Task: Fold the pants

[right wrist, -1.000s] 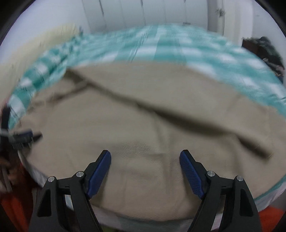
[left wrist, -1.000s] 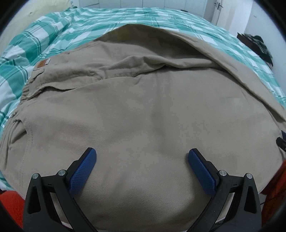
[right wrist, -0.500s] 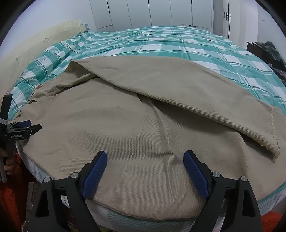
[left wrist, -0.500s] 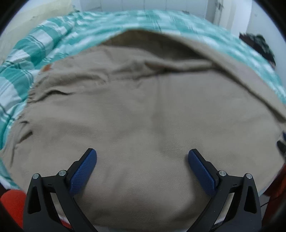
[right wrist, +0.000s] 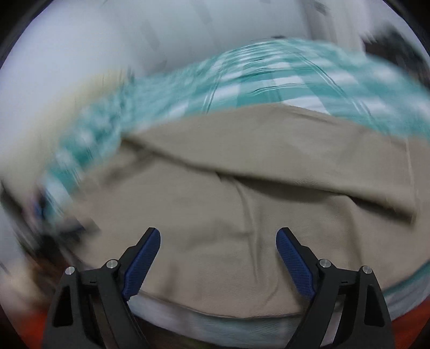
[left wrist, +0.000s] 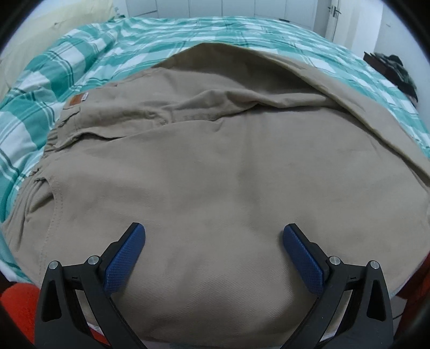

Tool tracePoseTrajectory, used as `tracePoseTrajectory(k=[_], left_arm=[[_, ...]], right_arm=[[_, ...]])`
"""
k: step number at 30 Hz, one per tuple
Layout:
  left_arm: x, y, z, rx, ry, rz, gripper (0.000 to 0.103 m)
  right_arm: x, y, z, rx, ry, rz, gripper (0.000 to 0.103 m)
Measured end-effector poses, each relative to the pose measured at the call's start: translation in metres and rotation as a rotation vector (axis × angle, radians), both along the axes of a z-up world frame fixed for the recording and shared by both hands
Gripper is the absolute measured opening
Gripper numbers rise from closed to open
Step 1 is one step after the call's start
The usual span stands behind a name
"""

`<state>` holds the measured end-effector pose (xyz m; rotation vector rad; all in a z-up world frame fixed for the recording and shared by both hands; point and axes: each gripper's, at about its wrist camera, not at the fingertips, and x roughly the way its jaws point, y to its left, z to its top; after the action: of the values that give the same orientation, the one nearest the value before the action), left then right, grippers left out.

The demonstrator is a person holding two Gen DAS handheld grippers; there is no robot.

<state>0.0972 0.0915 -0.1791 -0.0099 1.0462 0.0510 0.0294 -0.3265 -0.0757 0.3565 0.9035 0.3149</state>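
Observation:
Khaki pants (left wrist: 215,171) lie spread over the near edge of a bed, waistband and a small leather label (left wrist: 76,99) at the left, one leg folded across the far side toward the right. My left gripper (left wrist: 215,233) hovers just above the cloth near the bed's edge, jaws wide open with nothing between them. In the blurred right wrist view the same pants (right wrist: 242,204) fill the middle, the folded leg's hem (right wrist: 408,182) at the right. My right gripper (right wrist: 218,237) is open over the near edge of the cloth, holding nothing.
The bed carries a green and white checked cover (left wrist: 188,35), with a cream pillow (left wrist: 48,35) at the far left. White cupboard doors (left wrist: 228,6) stand behind it. Dark clothes (left wrist: 395,72) lie on something at the right. Orange fabric (left wrist: 18,306) shows below the bed edge.
The right wrist view has swung and rolled, tilting the bed and blurring the picture; its jaws stand slightly wider than one second ago. The left view barely shifted. The pants lie as before.

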Motion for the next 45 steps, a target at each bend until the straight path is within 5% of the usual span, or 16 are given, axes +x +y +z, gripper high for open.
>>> tracePoseTrajectory(k=[9, 12, 13, 15, 20, 24, 27, 35, 37, 39, 42, 45], left_arm=[[0.003, 0.0, -0.003, 0.013, 0.0, -0.01, 0.103], [0.003, -0.002, -0.004, 0.025, -0.005, -0.018, 0.102], [0.003, -0.002, -0.004, 0.024, 0.0, -0.02, 0.102], [0.005, 0.004, 0.006, -0.024, 0.019, -0.018, 0.102], [0.026, 0.046, 0.048, -0.4, -0.06, 0.056, 0.102], [0.077, 0.069, 0.055, -0.737, -0.022, 0.104, 0.102], [0.105, 0.075, 0.053, -0.82, -0.008, 0.136, 0.102], [0.14, 0.075, 0.057, -0.815, 0.056, 0.139, 0.1], [0.145, 0.075, 0.063, -0.801, 0.072, 0.119, 0.077], [0.152, 0.075, 0.062, -0.766, 0.149, 0.139, 0.0], [0.154, 0.076, 0.075, -0.752, 0.131, 0.179, 0.003], [0.118, 0.083, 0.146, -0.764, -0.154, 0.16, 0.004]], right_arm=[[0.03, -0.099, -0.035, 0.468, 0.236, -0.599, 0.061], [0.041, -0.104, -0.043, 0.43, 0.265, -0.705, 0.041], [0.046, -0.103, -0.044, 0.398, 0.26, -0.712, 0.025], [0.051, -0.102, -0.037, 0.345, 0.227, -0.698, 0.004], [0.046, -0.096, 0.039, 0.329, 0.011, -0.494, 0.004], [0.024, -0.083, 0.116, 0.274, -0.159, -0.29, 0.004], [0.002, -0.072, 0.148, 0.269, -0.223, -0.197, 0.003], [-0.077, -0.075, 0.198, 0.321, -0.359, -0.009, 0.003], [-0.087, -0.079, 0.209, 0.318, -0.376, 0.067, 0.003], [-0.083, -0.084, 0.211, 0.26, -0.352, 0.102, 0.003], [-0.044, -0.097, 0.198, 0.128, -0.247, 0.049, 0.003], [0.015, -0.109, 0.202, 0.06, -0.233, -0.01, 0.003]])
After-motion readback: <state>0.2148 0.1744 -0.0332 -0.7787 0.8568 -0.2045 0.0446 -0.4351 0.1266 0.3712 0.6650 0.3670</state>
